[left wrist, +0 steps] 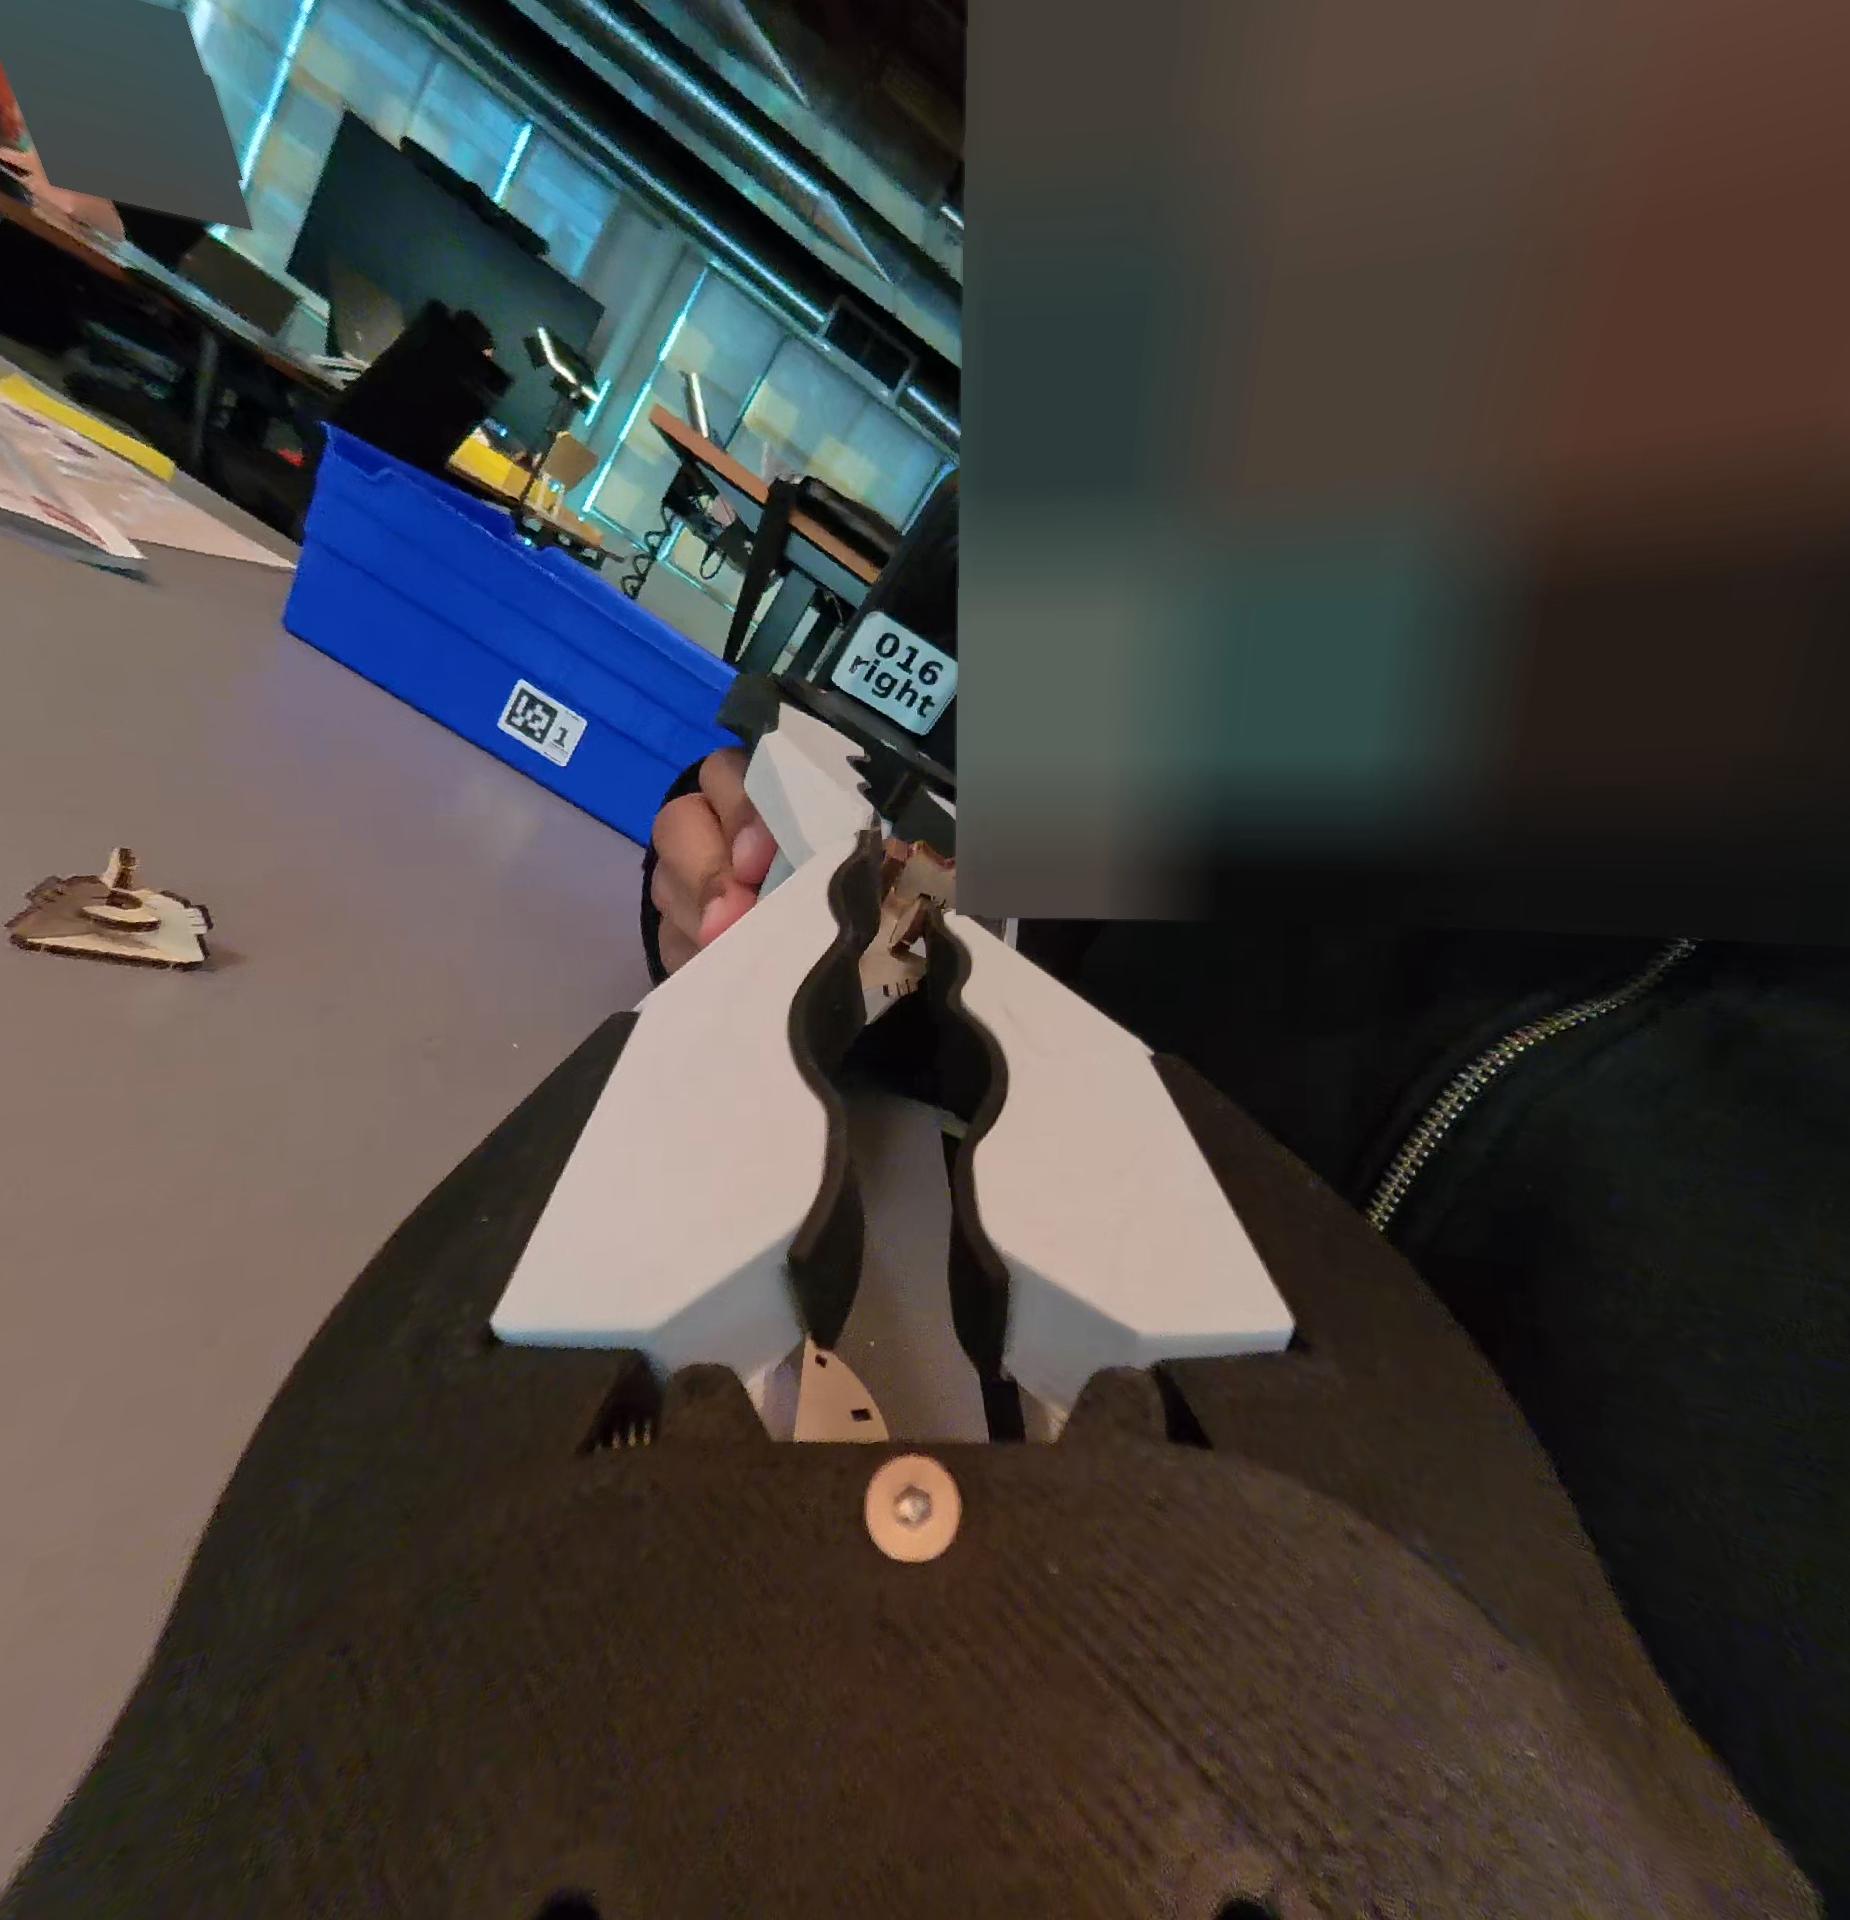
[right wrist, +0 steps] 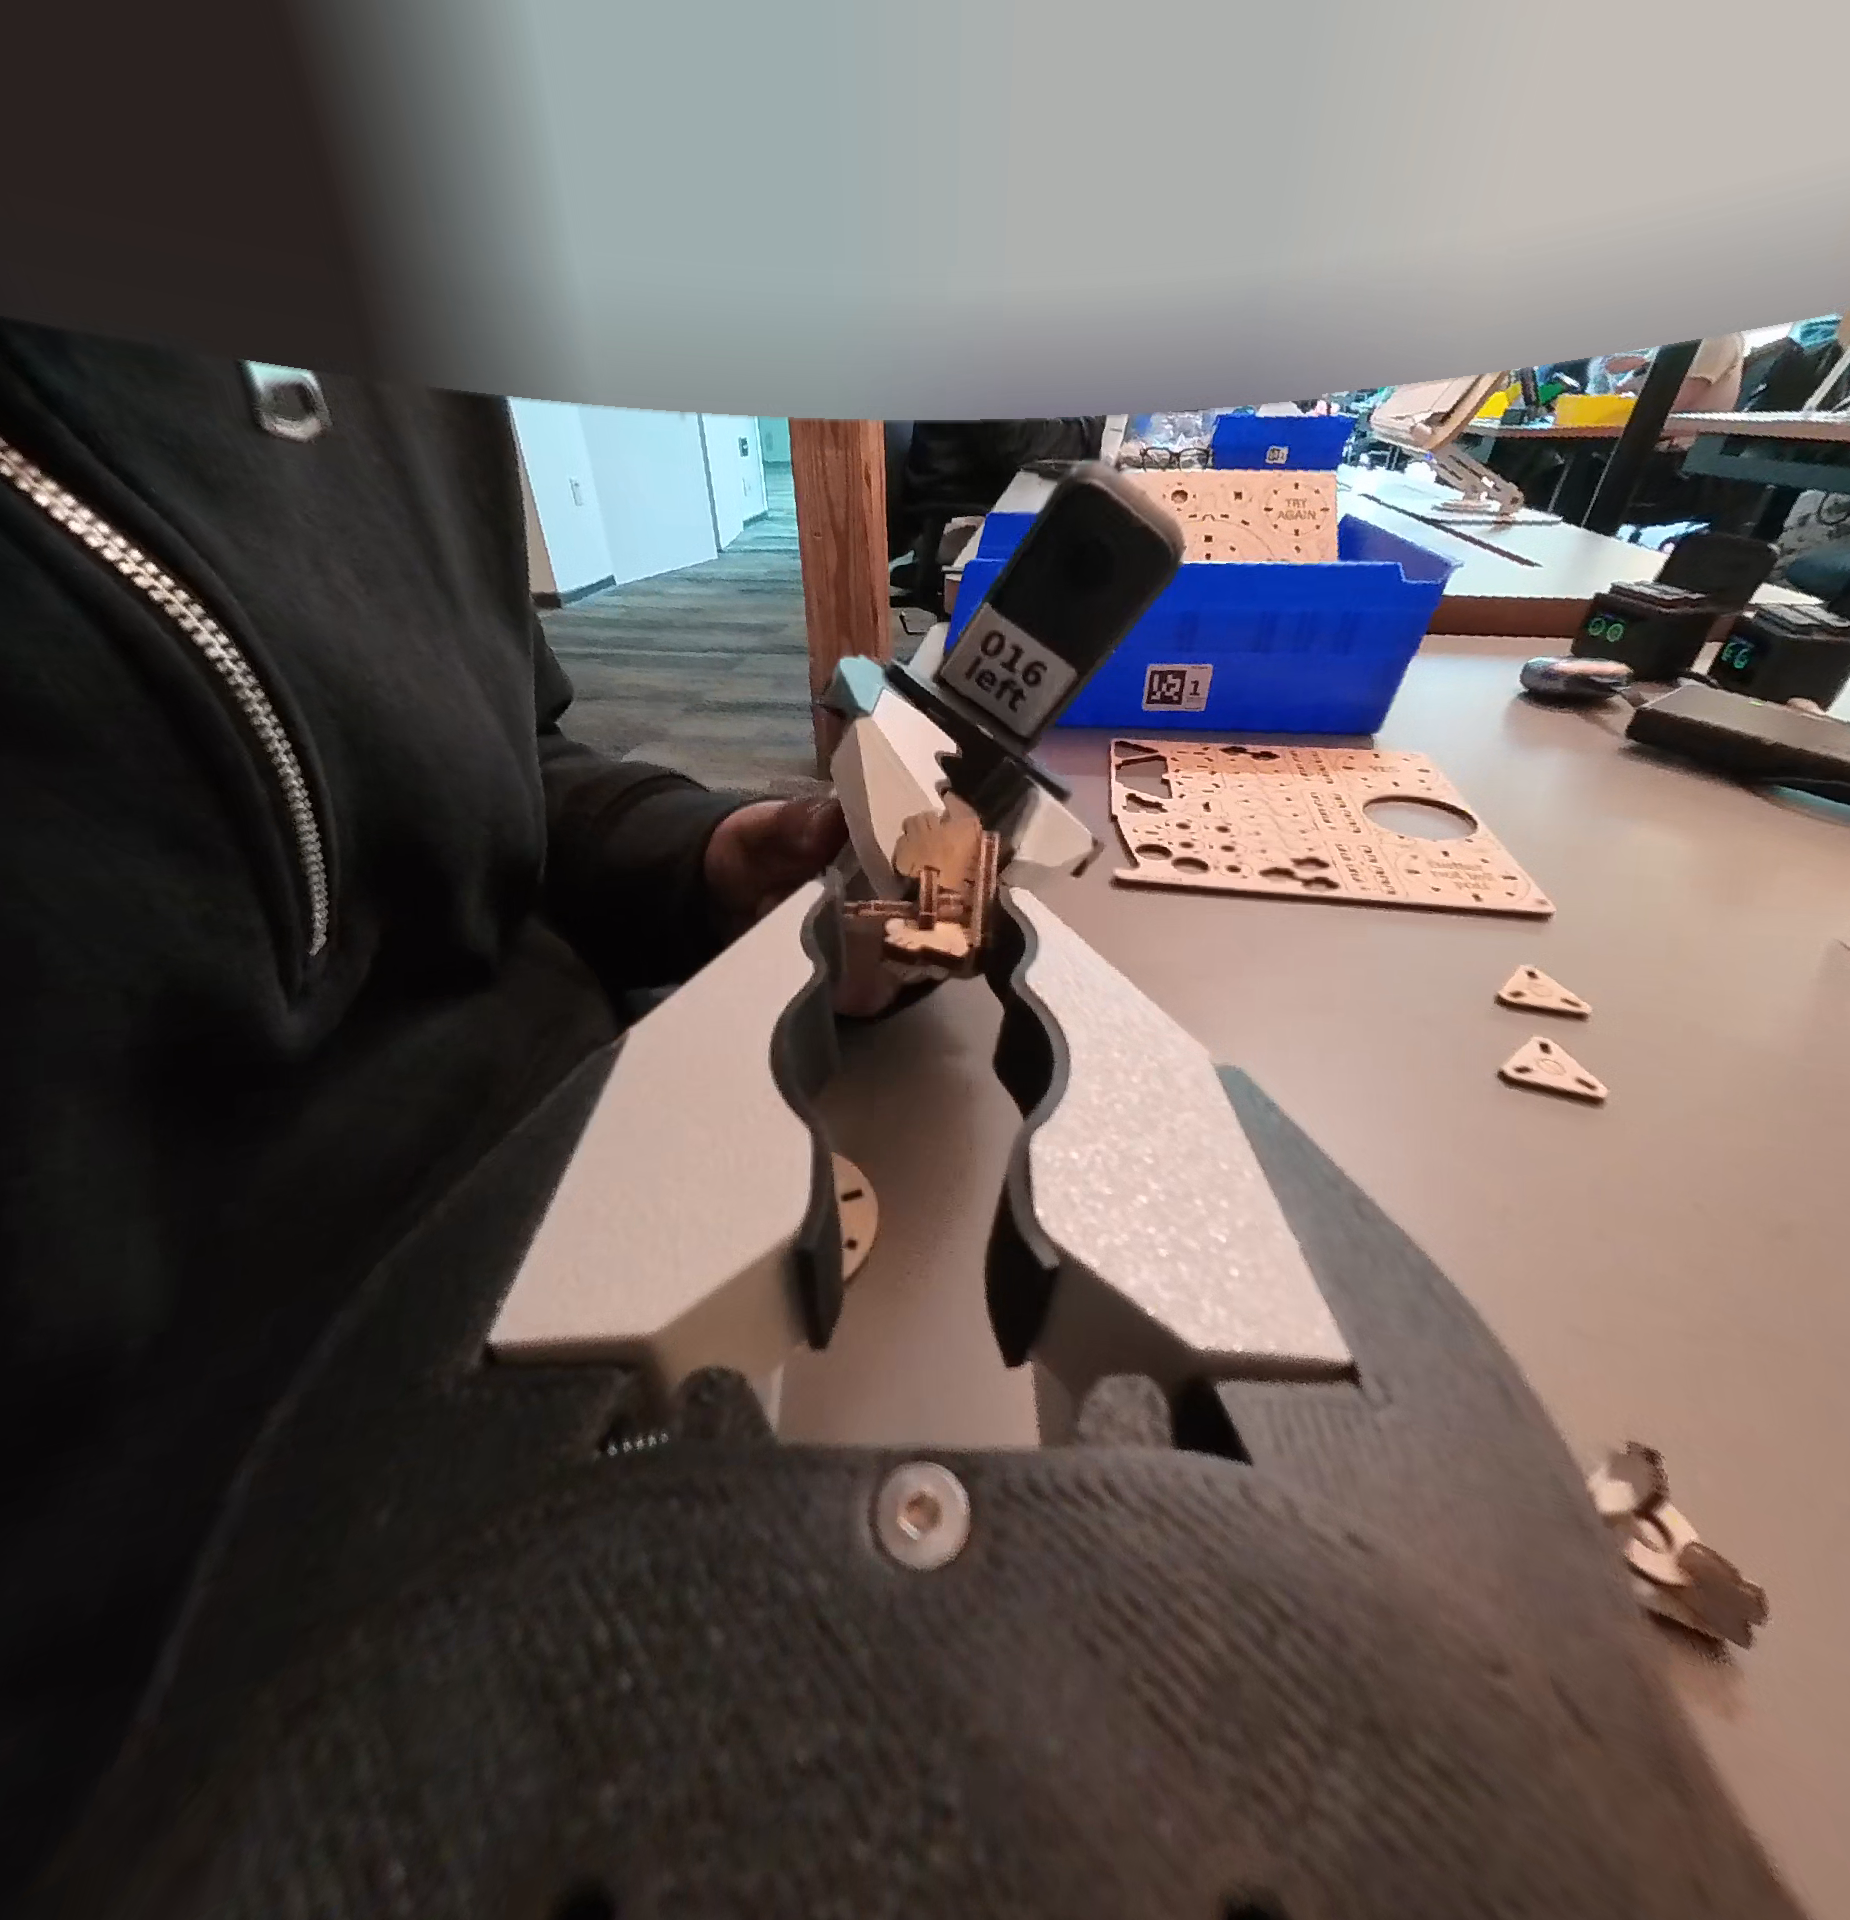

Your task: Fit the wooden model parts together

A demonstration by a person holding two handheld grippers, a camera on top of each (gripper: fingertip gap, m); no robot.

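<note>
A small assembly of pale laser-cut wooden parts (right wrist: pixel 931 904) is held in the air between both grippers, close to a person's black zipped jacket (right wrist: pixel 225 831). My right gripper (right wrist: pixel 916 920) is shut on it, one pad on each side. My left gripper (left wrist: pixel 897 914) comes at it from the opposite side and is shut on a thin part of the same assembly (left wrist: pixel 905 920). The left gripper also shows in the right wrist view (right wrist: pixel 962 821), and a white finger of the right gripper shows in the left wrist view (left wrist: pixel 817 800). A hand (left wrist: pixel 708 862) holds the right gripper.
A grey table (right wrist: pixel 1420 1195) bears a punched-out wooden sheet (right wrist: pixel 1316 831), two wooden triangles (right wrist: pixel 1544 992), a blue bin (right wrist: pixel 1264 644) and black devices (right wrist: pixel 1752 738). Another wooden assembly (left wrist: pixel 110 914) lies on the table, also seen low right in the right wrist view (right wrist: pixel 1679 1548). A round wooden disc (right wrist: pixel 853 1210) lies below my right fingers. My two grippers' fingertips are within a few centimetres of each other.
</note>
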